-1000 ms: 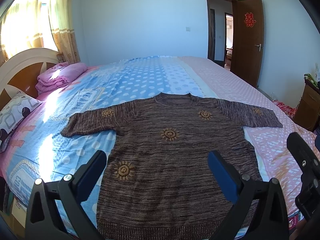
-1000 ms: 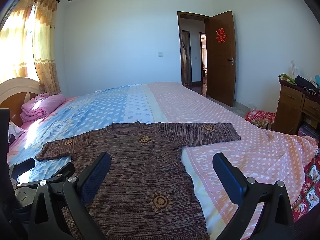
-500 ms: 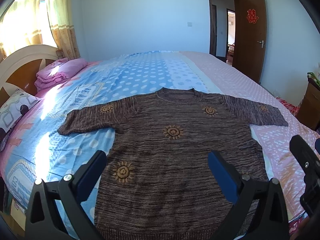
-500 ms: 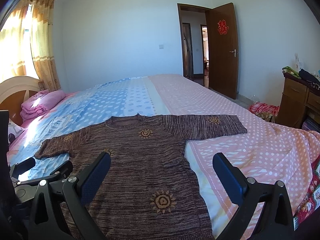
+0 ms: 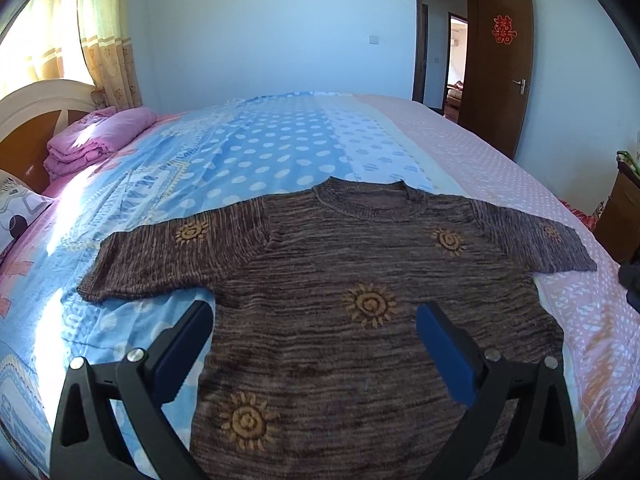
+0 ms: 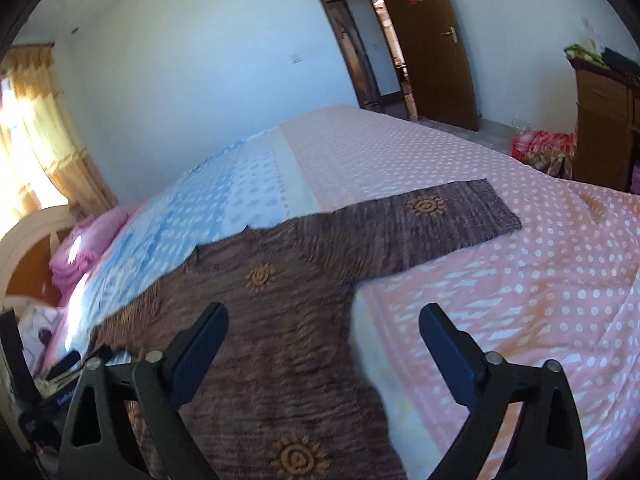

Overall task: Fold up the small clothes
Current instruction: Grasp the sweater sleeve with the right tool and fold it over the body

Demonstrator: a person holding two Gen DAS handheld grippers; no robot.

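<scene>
While the left wrist view looks down over the bed (image 5: pixel 280 152), the brown sweater (image 5: pixel 360 272) lies flat and face up on it, both short sleeves spread out to the sides, its neck toward the far wall and its hem toward the camera. Yellow sun motifs dot its chest and sleeves. The left gripper (image 5: pixel 314 332) hangs above the lower half of the sweater with its jaws wide apart and nothing between the blue pads (image 5: pixel 444 352); the left finger sits over the sweater's left edge where it meets the blue dotted sheet. A folded pink blanket (image 5: pixel 96 140) rests by the headboard (image 5: pixel 36 120) at the left, curtains (image 5: pixel 100 32) hang behind it, and an open brown door (image 5: pixel 500 68) stands at the far right. In the right wrist view the picture is tilted and blurred with motion. The right gripper (image 6: pixel 322 336) is above the sweater's (image 6: pixel 280 300) right side, near the armpit below the right sleeve (image 6: pixel 432 220), which lies stretched out on the pink dotted cover (image 6: pixel 500 300). Its jaws are closing but stand well apart, touching no cloth. A wooden cabinet (image 6: pixel 600 120) stands at the right beyond the bed.
</scene>
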